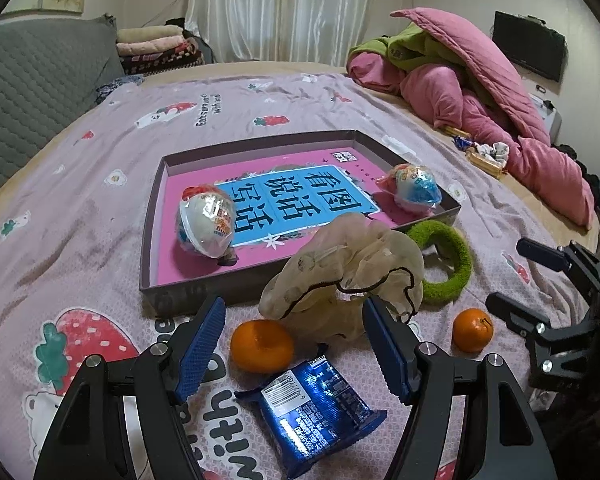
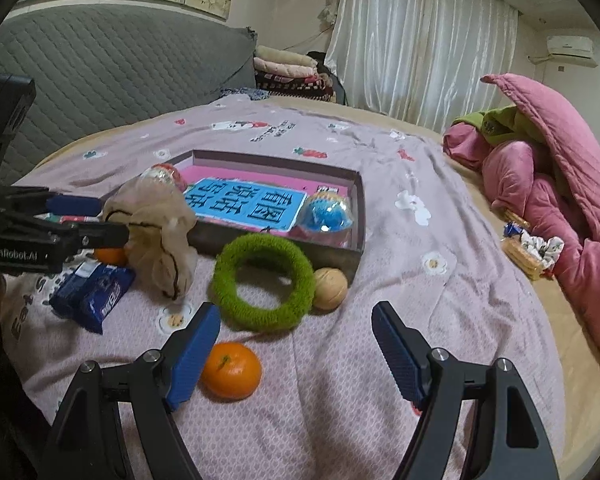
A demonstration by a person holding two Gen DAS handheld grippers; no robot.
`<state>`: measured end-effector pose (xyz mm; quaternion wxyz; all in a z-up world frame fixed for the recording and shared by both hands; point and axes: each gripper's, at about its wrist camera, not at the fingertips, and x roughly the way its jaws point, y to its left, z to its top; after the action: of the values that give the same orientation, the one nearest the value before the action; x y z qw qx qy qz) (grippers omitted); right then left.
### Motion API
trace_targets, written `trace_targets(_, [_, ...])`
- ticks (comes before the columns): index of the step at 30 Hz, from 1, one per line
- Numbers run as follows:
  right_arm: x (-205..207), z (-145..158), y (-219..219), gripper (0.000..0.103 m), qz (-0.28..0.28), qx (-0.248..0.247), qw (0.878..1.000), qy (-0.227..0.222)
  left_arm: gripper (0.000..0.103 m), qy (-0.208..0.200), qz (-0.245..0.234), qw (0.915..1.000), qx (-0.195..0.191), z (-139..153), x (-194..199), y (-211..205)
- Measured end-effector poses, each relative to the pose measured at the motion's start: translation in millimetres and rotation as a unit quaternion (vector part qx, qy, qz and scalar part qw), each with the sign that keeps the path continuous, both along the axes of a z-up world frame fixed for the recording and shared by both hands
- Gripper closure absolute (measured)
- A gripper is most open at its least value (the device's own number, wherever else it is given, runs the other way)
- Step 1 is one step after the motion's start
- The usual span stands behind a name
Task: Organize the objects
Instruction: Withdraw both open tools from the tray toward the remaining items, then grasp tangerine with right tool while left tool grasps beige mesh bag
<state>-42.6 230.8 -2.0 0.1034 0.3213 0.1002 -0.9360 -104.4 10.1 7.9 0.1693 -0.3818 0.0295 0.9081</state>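
Note:
A dark shallow tray (image 1: 152, 240) with a pink and blue printed floor lies on the bedspread. It holds two wrapped toy eggs, one red-topped (image 1: 206, 224) and one blue (image 1: 414, 190). In front of it lie a beige mesh pouch (image 1: 348, 264), a green fuzzy ring (image 1: 452, 260), two oranges (image 1: 262, 344) (image 1: 472, 329) and a blue snack packet (image 1: 316, 408). My left gripper (image 1: 295, 308) is open, its fingers either side of the near orange and the pouch's base. My right gripper (image 2: 294, 312) is open above the sheet, with the other orange (image 2: 231, 370) beside its left finger. A tan ball (image 2: 331, 288) rests against the ring (image 2: 264, 284).
A heap of pink quilts (image 1: 500, 92) fills the bed's right side, with snack wrappers (image 1: 484, 154) at its foot. A grey quilted headboard (image 2: 100, 64) and folded blankets (image 2: 288, 68) stand behind, before a white curtain. The bed's edge runs along the right.

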Motion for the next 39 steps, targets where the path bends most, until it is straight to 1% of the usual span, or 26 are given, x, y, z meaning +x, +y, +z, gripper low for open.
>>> trace_targets(3, [4,-3,-2,0.025,0.009,0.003,1.000,-0.004,0.030,-0.001,0.001,1.0000,-0.002,-1,-1,1])
trace_targets(9, [10,-15,-5,0.025,0.022,-0.015,0.999,-0.029,0.030,-0.005,0.000,1.0000,-0.005,-4,-2,3])
trace_targets(12, [11,-19,-10,0.025,0.029,-0.005,0.999,-0.033,0.030,-0.005,0.002,1.0000,-0.006,-5,-2,4])
trace_targets(14, [11,-20,-11,0.025,0.030,-0.002,0.999,-0.034,0.030,-0.008,0.005,0.9999,-0.006,-6,-4,5])
trace_targets(17, [9,-22,-10,0.025,0.027,-0.012,0.999,-0.042,0.030,-0.012,0.011,0.9999,-0.005,-8,-6,6])
trace_targets(23, [7,-26,-14,0.025,0.027,-0.004,0.998,-0.048,0.030,-0.023,0.021,0.9995,-0.001,-13,-14,9])
trace_targets(28, [4,-29,-14,0.025,0.027,-0.008,0.998,-0.056,0.030,-0.021,0.025,0.9995,-0.003,-13,-17,13])
trace_targets(31, [3,-30,-15,0.026,0.027,-0.006,0.998,-0.059,0.030,-0.026,0.032,0.9991,-0.003,-16,-21,14])
trace_targets(33, [2,-31,-17,0.028,0.026,-0.006,0.998,-0.061,0.030,-0.028,0.034,0.9990,0.000,-17,-23,15])
trace_targets(37, [0,-33,-18,0.039,0.028,-0.012,0.997,-0.068,0.030,-0.029,0.039,0.9988,0.002,-19,-26,18])
trace_targets(39, [-1,-37,-21,0.041,0.029,-0.008,0.997,-0.076,0.033,-0.032,0.040,0.9987,0.003,-20,-27,19])
